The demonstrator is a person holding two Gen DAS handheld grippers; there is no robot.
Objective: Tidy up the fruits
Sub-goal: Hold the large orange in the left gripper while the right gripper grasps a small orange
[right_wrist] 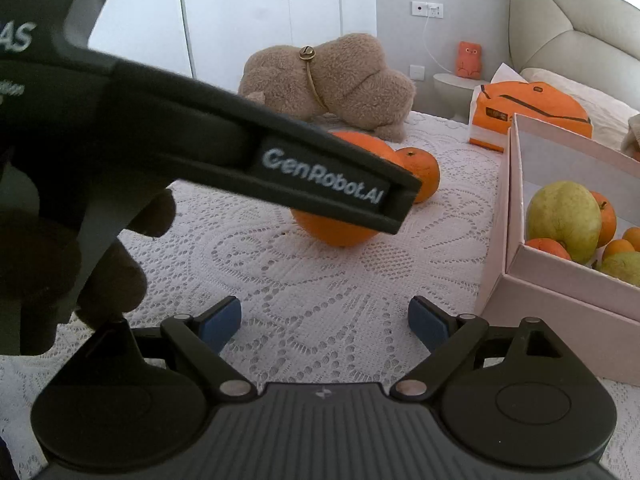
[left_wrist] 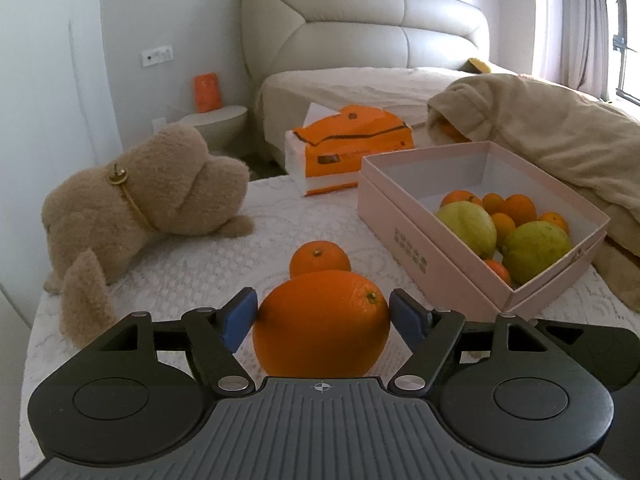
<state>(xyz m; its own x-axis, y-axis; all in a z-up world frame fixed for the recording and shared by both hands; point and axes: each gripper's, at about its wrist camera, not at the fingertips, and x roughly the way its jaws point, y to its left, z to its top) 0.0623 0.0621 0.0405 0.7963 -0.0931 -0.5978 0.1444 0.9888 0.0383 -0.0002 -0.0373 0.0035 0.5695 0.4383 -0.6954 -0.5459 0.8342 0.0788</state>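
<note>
A: Left gripper point(left_wrist: 322, 314), jaws spread wide, straddling large orange point(left_wrist: 322, 324) on lace-covered table point(left_wrist: 280, 220). Blue pads point(left_wrist: 239, 318) close on either side of the fruit; contact impossible to confirm, no squeeze visible.

B: And the right gripper point(right_wrist: 325, 324)?

A: Wide open too, nothing between its fingers, only bare lace below. Poised near the table's front edge, just beside the front-left corner of the pink box point(right_wrist: 560, 280).

B: Seen crossing the right wrist view?

A: Dark body of the left gripper, lettering legible, slanting over the large orange and hiding its middle. Person's hand point(right_wrist: 72, 264) in shadow at far left.

B: Beyond the big orange?

A: Smaller orange point(left_wrist: 320, 258) directly behind it, touching or nearly so, mid-table. Pink box open along the table's right edge, holding two green pears point(left_wrist: 466, 226) and several small oranges point(left_wrist: 518, 208) bunched toward its near-right corner.

B: Farther out?

A: Brown plush toy point(left_wrist: 144, 196) slumped at the table's left edge, gold bell on its collar. Orange-wrapped tissue pack point(left_wrist: 348, 144) at the far edge, behind the box. Bed with beige headboard point(left_wrist: 360, 28) past the table, tan blanket point(left_wrist: 540, 120) heaped on the right.
</note>
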